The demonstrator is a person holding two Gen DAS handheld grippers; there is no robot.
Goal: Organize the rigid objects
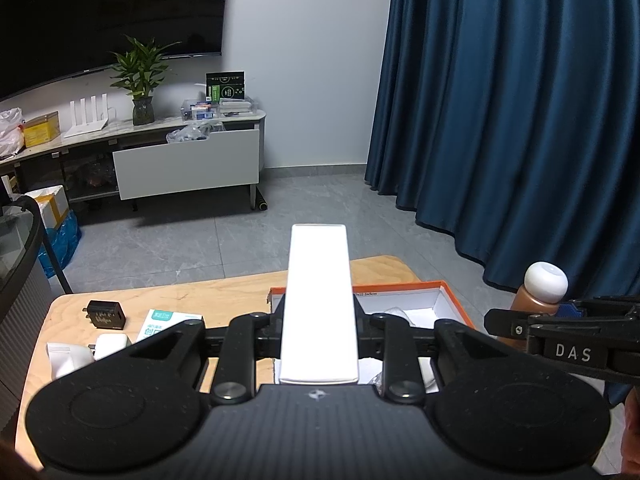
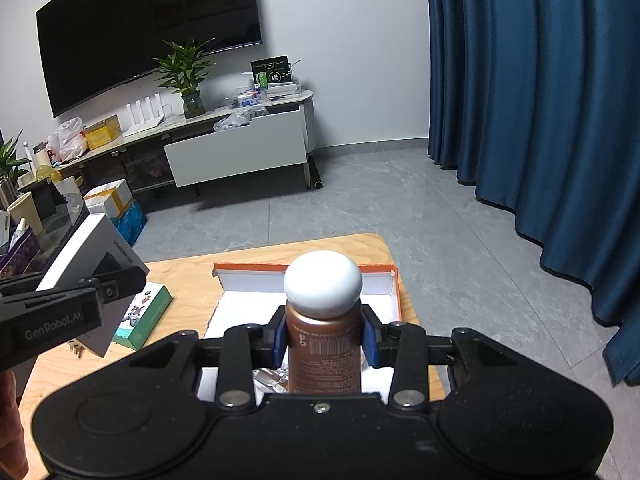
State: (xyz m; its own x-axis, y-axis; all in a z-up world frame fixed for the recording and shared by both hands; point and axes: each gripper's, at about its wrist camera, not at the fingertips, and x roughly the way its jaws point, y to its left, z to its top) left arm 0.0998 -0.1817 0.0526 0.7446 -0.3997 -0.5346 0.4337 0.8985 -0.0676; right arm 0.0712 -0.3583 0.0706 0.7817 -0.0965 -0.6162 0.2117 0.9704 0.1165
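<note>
My left gripper [image 1: 319,332] is shut on a white rectangular box [image 1: 319,304] and holds it above the wooden table [image 1: 224,296]. The box also shows in the right wrist view [image 2: 96,264], at the left. My right gripper [image 2: 325,340] is shut on a brown bottle with a white round cap [image 2: 323,332], upright over the open orange-rimmed box [image 2: 394,288]. The bottle also shows at the right of the left wrist view [image 1: 538,292], beside the orange-rimmed box [image 1: 452,296].
On the table's left lie a black charger [image 1: 105,314], a white plug [image 1: 110,345], a white object [image 1: 66,356] and a green-white carton [image 1: 166,322], also in the right view [image 2: 144,318]. Clear wrapping [image 2: 272,380] lies in the orange box. A TV stand [image 1: 184,160] and blue curtain [image 1: 520,120] stand behind.
</note>
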